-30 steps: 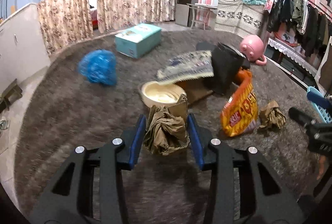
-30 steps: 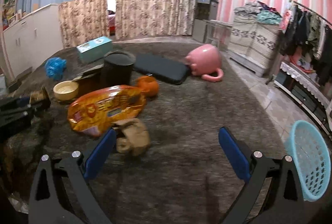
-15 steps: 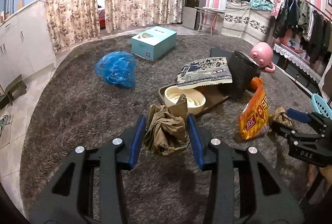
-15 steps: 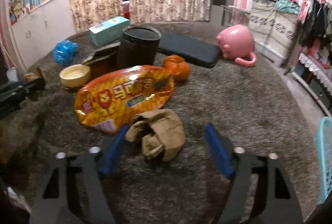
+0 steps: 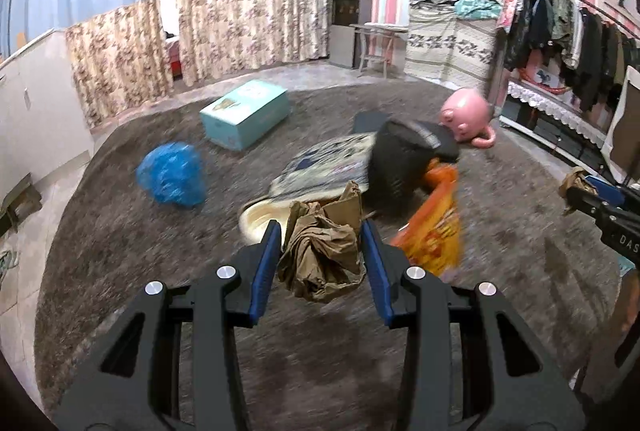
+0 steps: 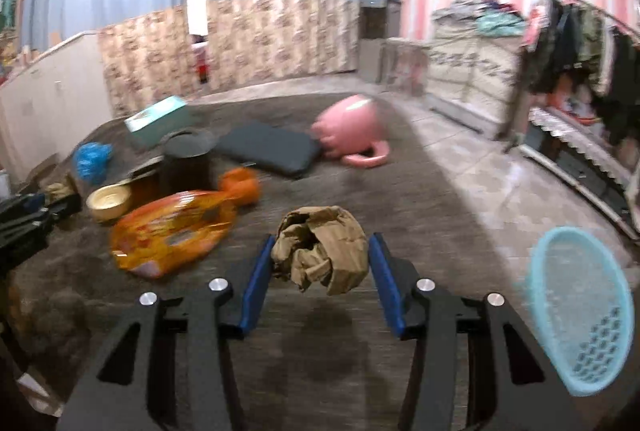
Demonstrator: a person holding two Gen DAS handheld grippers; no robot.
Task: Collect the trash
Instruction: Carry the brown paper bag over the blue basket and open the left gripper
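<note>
My left gripper [image 5: 322, 243] is shut on a crumpled brown paper wad [image 5: 322, 255] and holds it above the grey carpet. My right gripper [image 6: 320, 255] is shut on a second crumpled brown paper wad [image 6: 322, 249], lifted off the carpet. An orange snack bag [image 6: 172, 231] lies on the carpet left of the right gripper; it also shows in the left wrist view [image 5: 436, 231]. A black round bin [image 5: 404, 159] stands behind it. A light blue basket [image 6: 580, 315] is at the right gripper's lower right.
A cream bowl [image 6: 110, 201], a blue plastic bag [image 5: 172, 179], a teal box [image 5: 244, 113], a pink piggy pot [image 6: 352, 131], a dark flat cushion [image 6: 268, 149] and an orange fruit [image 6: 242, 185] lie on the carpet. A clothes rack [image 5: 572, 27] stands at right.
My right gripper moved over the brown paper wad, closed on it and lifted it off the carpet. My left gripper kept hold of its wad and shifted a little.
</note>
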